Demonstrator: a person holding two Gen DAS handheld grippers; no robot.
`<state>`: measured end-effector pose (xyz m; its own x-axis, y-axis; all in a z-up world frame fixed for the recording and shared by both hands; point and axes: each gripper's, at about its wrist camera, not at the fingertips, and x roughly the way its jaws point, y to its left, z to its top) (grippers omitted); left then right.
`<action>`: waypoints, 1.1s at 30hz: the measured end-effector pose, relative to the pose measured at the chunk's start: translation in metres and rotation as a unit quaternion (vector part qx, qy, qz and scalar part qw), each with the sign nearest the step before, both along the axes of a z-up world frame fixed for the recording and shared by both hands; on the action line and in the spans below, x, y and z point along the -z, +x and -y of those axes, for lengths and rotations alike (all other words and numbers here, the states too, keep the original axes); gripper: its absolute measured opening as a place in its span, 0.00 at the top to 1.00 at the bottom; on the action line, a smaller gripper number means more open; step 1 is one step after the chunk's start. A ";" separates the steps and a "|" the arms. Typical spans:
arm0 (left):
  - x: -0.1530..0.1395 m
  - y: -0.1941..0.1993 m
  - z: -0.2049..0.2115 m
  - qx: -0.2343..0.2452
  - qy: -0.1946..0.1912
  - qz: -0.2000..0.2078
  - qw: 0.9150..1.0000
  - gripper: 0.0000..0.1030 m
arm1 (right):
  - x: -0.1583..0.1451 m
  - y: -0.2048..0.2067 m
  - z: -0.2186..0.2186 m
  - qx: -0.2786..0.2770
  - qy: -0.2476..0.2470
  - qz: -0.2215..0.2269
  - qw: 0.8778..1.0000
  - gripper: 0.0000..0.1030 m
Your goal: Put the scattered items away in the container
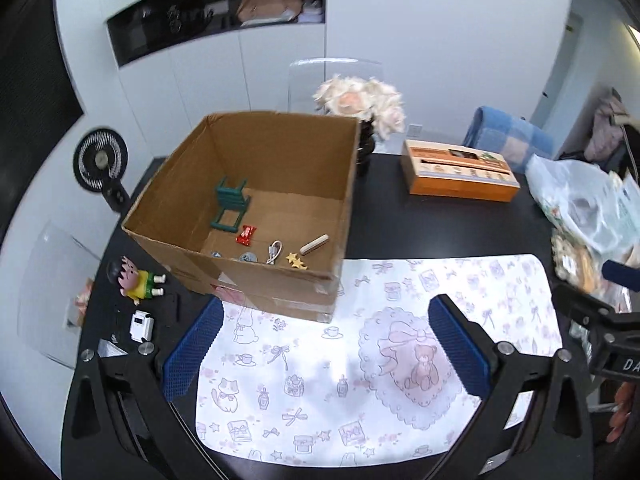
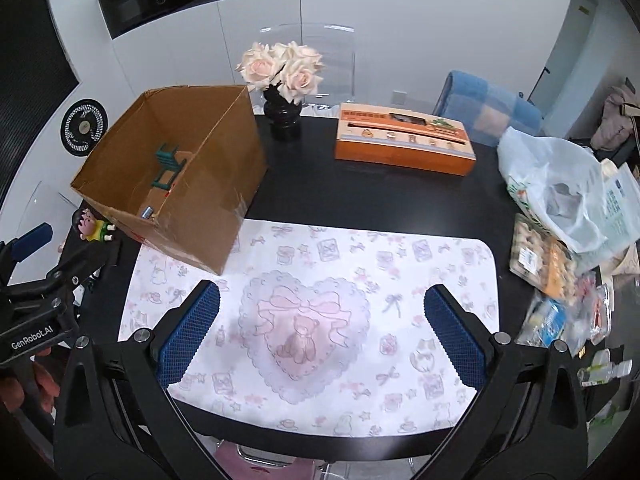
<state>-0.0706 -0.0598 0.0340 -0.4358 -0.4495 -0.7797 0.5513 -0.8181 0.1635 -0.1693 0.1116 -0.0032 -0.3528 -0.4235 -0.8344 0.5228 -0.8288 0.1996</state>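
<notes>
Both claws, left (image 1: 326, 344) and right (image 2: 322, 334), hover wide open and empty over the bench (image 2: 360, 192); cardboard box (image 1: 280, 284) upper left of frame.

The cardboard box (image 2: 172, 184) wall hides most of its contents from the right wrist — only the green toy chair (image 2: 166, 168) peeks out; flowers (image 1: 362, 102) blur.
</notes>
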 end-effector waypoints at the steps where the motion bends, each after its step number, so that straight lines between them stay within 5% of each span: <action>1: -0.002 0.003 -0.008 0.003 -0.002 -0.002 1.000 0.01 | -0.002 0.007 -0.007 0.001 -0.001 -0.003 1.000 0.00; 13: -0.023 0.056 -0.055 0.011 -0.016 -0.019 1.000 0.01 | -0.028 0.080 -0.064 0.036 -0.024 -0.015 0.999 0.00; 33: -0.024 0.066 -0.054 0.019 -0.024 -0.053 0.998 0.01 | -0.049 0.110 -0.038 0.034 -0.032 -0.071 0.996 0.00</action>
